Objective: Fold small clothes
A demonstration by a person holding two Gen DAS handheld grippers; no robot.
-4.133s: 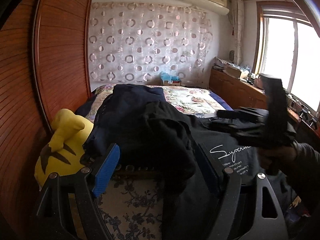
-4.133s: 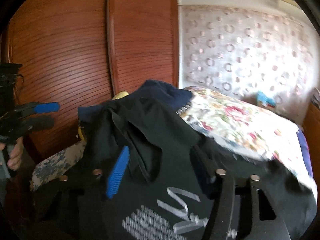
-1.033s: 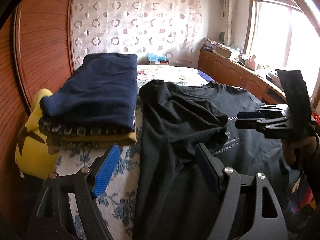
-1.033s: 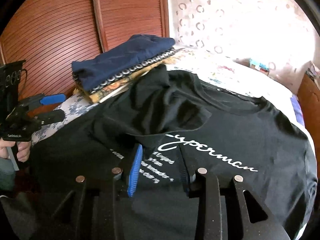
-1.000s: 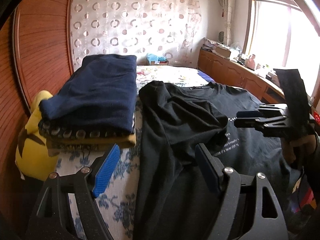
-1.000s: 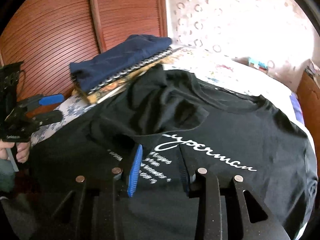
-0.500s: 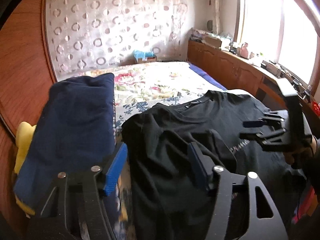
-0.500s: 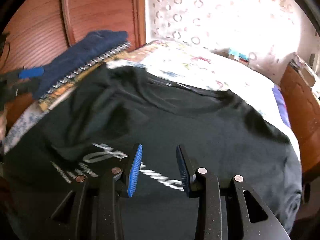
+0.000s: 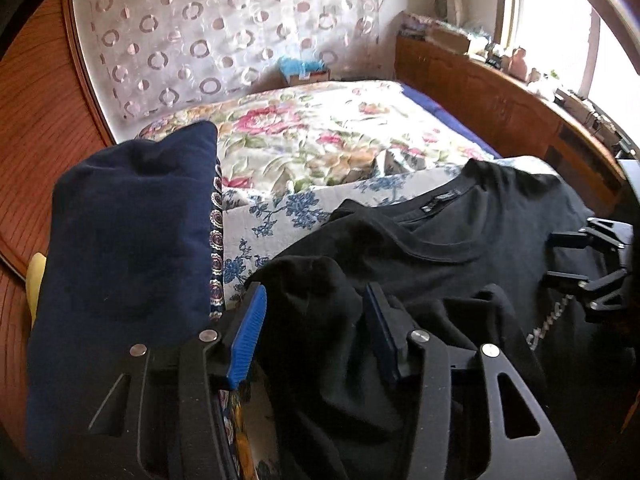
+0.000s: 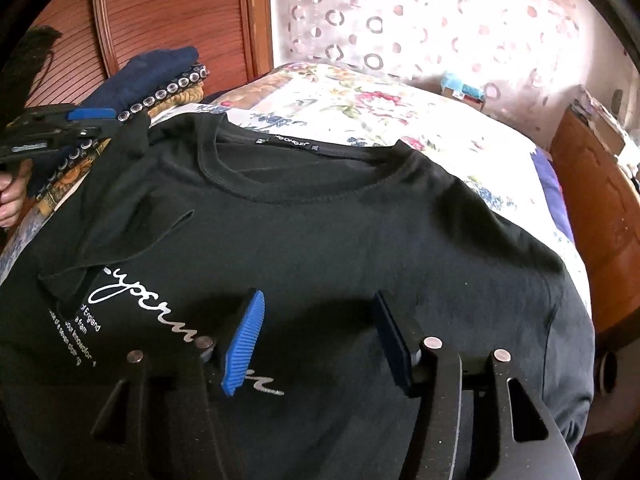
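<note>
A black T-shirt (image 10: 320, 232) with white script lettering lies front up on the bed; it also shows in the left wrist view (image 9: 460, 240). Its left sleeve (image 9: 320, 304) is folded over and bunched. My left gripper (image 9: 316, 320) is open, with its blue pads on either side of that bunched sleeve. My right gripper (image 10: 316, 324) is open and empty just above the shirt's chest. The left gripper also shows in the right wrist view (image 10: 60, 128) at the shirt's left shoulder.
A stack of folded clothes with a navy garment (image 9: 128, 232) on top sits left of the shirt, against the wooden wardrobe (image 10: 160, 12). A floral bedspread (image 9: 312, 144) covers the bed beyond. A wooden cabinet (image 9: 500, 100) runs along the right under the window.
My left gripper has moved forward to the bunched sleeve and its jaws have narrowed. My right gripper has moved up the shirt toward the collar and its jaws have widened.
</note>
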